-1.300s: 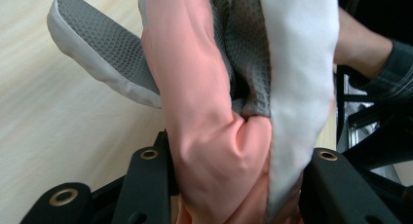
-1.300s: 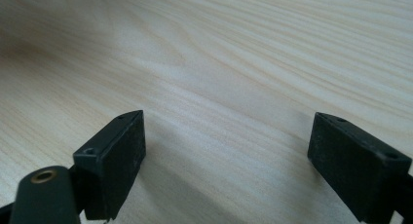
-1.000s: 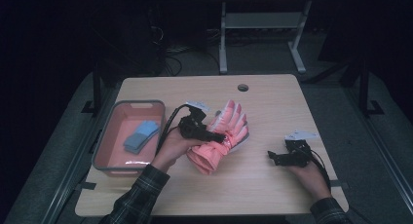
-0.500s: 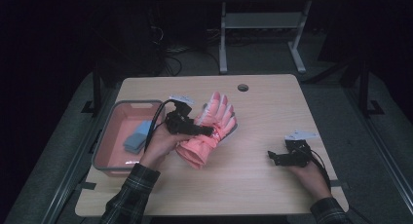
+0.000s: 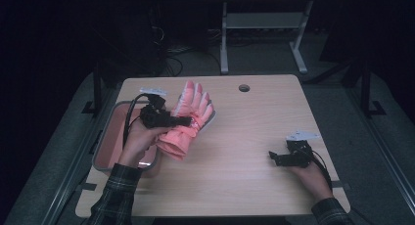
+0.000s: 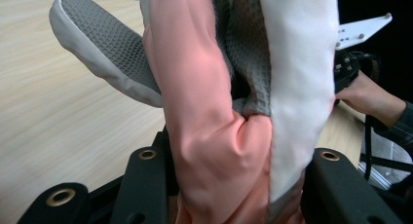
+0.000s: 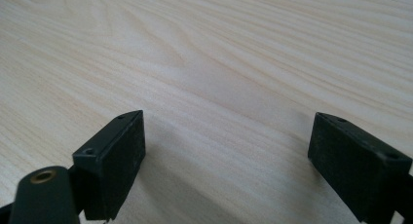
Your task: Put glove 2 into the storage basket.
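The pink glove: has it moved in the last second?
Yes. The glove, held in the left gripper, has shifted left, away from the table's round hole and toward the tray, now partly over its edge.

The left gripper [image 5: 188, 121] is carrying the glove [image 5: 188, 122] leftward and up off the table [image 5: 244, 151], toward the pink bin [image 5: 105, 142], now hiding the blue sponge

both forearms wear dark plaid sleeves. the left gripper [image 5: 188, 121] is black, with a black cable looping from it and a pale plate on top; brass-ringed holes dot its jaws. right of it, the right gripper [image 5: 272, 157] is black too, with blocky jaws and a white plate.
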